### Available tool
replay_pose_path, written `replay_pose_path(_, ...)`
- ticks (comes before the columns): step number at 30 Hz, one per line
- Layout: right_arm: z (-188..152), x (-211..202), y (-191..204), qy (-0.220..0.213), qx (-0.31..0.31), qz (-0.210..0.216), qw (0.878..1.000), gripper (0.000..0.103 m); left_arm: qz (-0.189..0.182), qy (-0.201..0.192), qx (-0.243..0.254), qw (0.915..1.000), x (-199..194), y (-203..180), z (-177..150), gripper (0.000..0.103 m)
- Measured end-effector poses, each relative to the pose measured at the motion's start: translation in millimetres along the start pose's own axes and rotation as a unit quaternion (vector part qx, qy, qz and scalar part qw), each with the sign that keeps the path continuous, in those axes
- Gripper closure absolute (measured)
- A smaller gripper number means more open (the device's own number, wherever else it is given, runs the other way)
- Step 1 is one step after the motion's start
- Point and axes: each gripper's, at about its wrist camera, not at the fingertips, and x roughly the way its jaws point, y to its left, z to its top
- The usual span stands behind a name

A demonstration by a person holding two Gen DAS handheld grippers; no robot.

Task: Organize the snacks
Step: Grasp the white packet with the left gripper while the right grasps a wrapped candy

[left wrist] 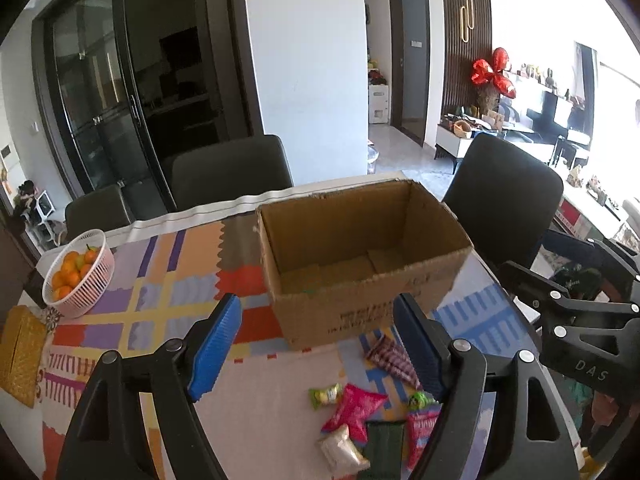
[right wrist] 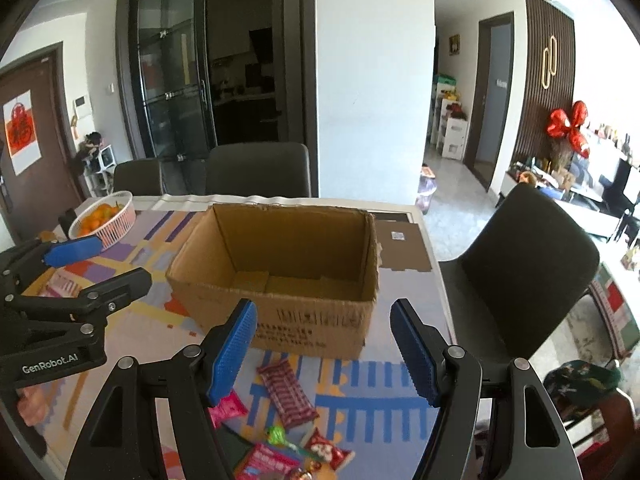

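An open, empty cardboard box [left wrist: 360, 260] [right wrist: 280, 276] stands on the patterned tablecloth. Several small snack packets lie in front of it: a striped maroon packet [left wrist: 390, 356] [right wrist: 286, 392], a pink packet [left wrist: 354, 406] [right wrist: 226, 408], a green-yellow candy [left wrist: 326, 394], a white pouch [left wrist: 342, 448] and a red packet [right wrist: 326, 450]. My left gripper [left wrist: 316, 344] is open and empty, above the snacks and short of the box. My right gripper [right wrist: 324, 350] is open and empty, also above the snacks. Each gripper shows at the edge of the other's view.
A white basket of oranges [left wrist: 78, 276] [right wrist: 102, 218] sits at the table's far left. Dark chairs [left wrist: 232, 170] [left wrist: 502, 204] stand behind and to the right of the table. A flat cardboard piece [right wrist: 404, 246] lies right of the box. A woven yellow mat [left wrist: 20, 356] lies at the left edge.
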Motion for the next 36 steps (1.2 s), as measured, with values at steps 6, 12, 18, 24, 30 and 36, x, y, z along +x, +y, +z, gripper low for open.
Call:
replay_pose_path(6, -20.0, -10.7, 9.2, 0.003, -0.02, -0.009, 1.0, 0.033, 0.011, 0.002, 0.005, 0.9999, -13.1, -4.2, -22.5, 0.023)
replay_pose_path(12, -44.2, -15.3, 14.7, 0.02, -0.016, -0.002, 1.0, 0.033, 0.017, 0.012, 0.009, 0.9997, -19.4, -4.5, -48.0, 0.021)
replay_pose_path(18, -64.5, -17.1, 20.2, 0.035, -0.018, -0.001, 0.999, 0.033, 0.027, 0.022, 0.016, 0.9993, -20.9, -3.9, -73.0, 0.02)
replay_pose_path(24, -88.9, -12.1, 18.0, 0.061, 0.001, 0.0, 0.998, 0.033, 0.034, 0.037, 0.02, 0.9986, -16.3, -5.8, -97.1, 0.02)
replay_pose_path(30, -114.7, -4.0, 13.6, 0.09, 0.018, -0.003, 0.996, 0.033, 0.031, 0.063, 0.019, 0.9973, -3.7, -10.7, -120.0, 0.02)
replay_pose_path(36, -135.5, 3.3, 11.4, 0.113, 0.023, -0.012, 0.993, 0.033, 0.027, 0.092, 0.016, 0.9953, 11.8, -12.6, -140.7, 0.02)
